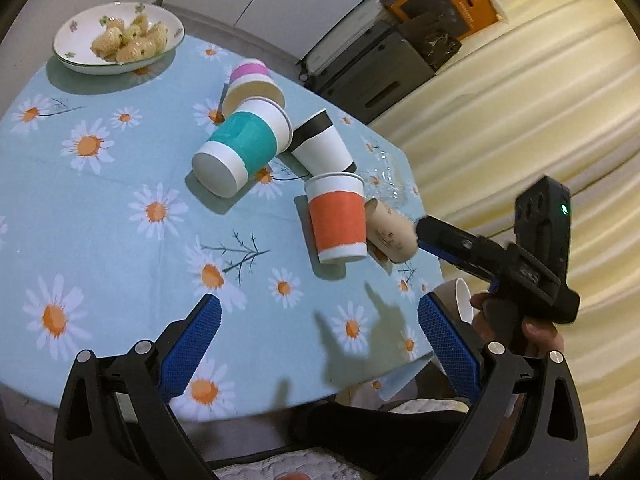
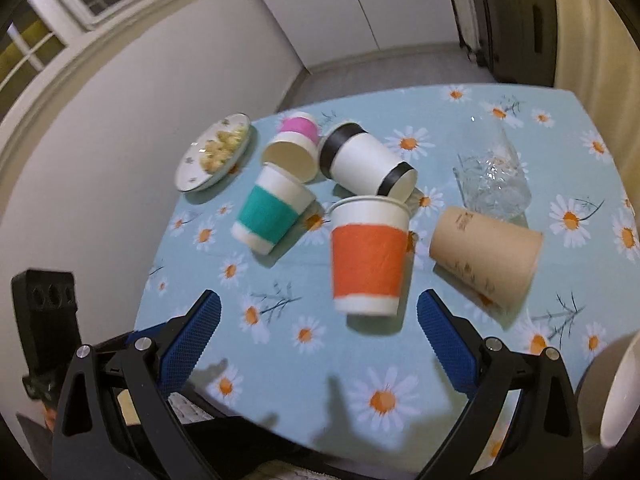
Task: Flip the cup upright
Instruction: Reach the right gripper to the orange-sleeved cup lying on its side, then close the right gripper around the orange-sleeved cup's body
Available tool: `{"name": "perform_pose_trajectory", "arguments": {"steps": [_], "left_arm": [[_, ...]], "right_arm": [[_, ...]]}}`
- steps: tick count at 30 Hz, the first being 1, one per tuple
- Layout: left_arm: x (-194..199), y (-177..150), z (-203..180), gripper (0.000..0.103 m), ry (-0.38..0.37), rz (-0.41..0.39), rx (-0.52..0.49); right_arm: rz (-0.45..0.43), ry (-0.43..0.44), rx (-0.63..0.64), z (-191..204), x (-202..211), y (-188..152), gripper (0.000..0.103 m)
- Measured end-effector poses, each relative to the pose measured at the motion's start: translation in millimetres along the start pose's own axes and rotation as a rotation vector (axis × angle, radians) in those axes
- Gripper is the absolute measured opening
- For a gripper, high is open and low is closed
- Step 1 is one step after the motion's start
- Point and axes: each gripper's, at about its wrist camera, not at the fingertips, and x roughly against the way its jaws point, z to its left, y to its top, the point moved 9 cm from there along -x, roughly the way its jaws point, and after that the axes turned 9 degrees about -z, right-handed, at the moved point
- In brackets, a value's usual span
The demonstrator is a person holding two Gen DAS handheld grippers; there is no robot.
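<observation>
An orange-banded paper cup (image 2: 368, 256) (image 1: 338, 218) stands upright on the daisy tablecloth (image 2: 280, 360). A teal-banded cup (image 2: 274, 210) (image 1: 244, 144), a pink-banded cup (image 2: 294, 144) (image 1: 252, 86), a black-banded cup (image 2: 366, 162) (image 1: 322, 142) and a plain brown cup (image 2: 486, 250) (image 1: 390, 234) lie on their sides. My right gripper (image 2: 318, 316) is open and empty just in front of the orange cup; in the left wrist view it shows beside the brown cup (image 1: 420, 236). My left gripper (image 1: 320, 320) is open and empty over the table's near part.
A plate of snacks (image 1: 118, 40) (image 2: 214, 152) sits at the far left. A clear glass (image 2: 494, 178) stands behind the brown cup. A white cup rim (image 2: 618, 392) (image 1: 460, 298) shows at the table's right edge. Boxes (image 1: 436, 12) stand on the floor beyond.
</observation>
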Motion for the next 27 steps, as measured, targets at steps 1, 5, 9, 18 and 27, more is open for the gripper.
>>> {"name": "perform_pose_trajectory", "arguments": {"steps": [1, 5, 9, 18, 27], "left_arm": [[-4, 2, 1, 0.096, -0.009, 0.006, 0.011], [-22, 11, 4, 0.096, -0.032, 0.04, 0.051], [-38, 17, 13, 0.096, -0.014, 0.064, 0.061], [-55, 7, 25, 0.096, -0.058, 0.129, 0.11], [-49, 5, 27, 0.096, -0.069, 0.118, 0.13]], "right_arm": [[0.022, -0.003, -0.005, -2, -5, 0, 0.091], [0.095, -0.047, -0.034, -16, -30, 3, 0.09], [0.135, -0.089, -0.036, -27, -48, 1, 0.08], [0.181, -0.158, -0.029, -39, -75, -3, 0.069], [0.201, -0.128, -0.044, -38, -78, -14, 0.063]]}}
